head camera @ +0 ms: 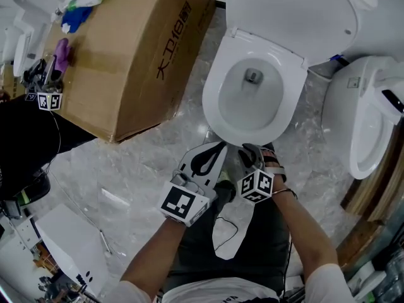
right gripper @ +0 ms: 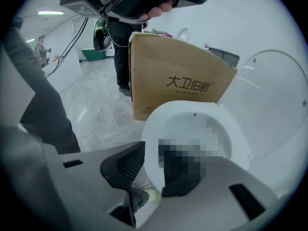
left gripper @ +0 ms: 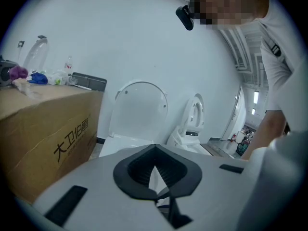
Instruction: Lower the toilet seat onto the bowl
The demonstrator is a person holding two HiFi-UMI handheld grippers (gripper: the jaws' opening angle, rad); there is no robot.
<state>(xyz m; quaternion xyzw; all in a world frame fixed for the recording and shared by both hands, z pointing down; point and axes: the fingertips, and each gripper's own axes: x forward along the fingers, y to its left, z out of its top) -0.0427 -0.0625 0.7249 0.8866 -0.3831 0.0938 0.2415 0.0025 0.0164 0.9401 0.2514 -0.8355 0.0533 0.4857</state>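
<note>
The white toilet's seat (head camera: 222, 74) lies flat on the bowl, and its lid (head camera: 297, 11) stands up behind. Both grippers hover just in front of the bowl's front rim, above the person's legs. My left gripper (head camera: 214, 150) is shut with nothing in it; in its own view the black pads (left gripper: 132, 170) meet at the tips, pointing at the raised lid (left gripper: 139, 109). My right gripper (right gripper: 153, 163) is open. The front rim of the seat (right gripper: 149, 129) shows in the gap between its jaws, and I see no pad pressing on it.
A big cardboard box (head camera: 126, 55) stands left of the toilet, with bottles and small items on top. A second toilet (head camera: 366, 118) stands at the right. The floor is pale marble (head camera: 126, 169). Cables and gear lie at the lower left.
</note>
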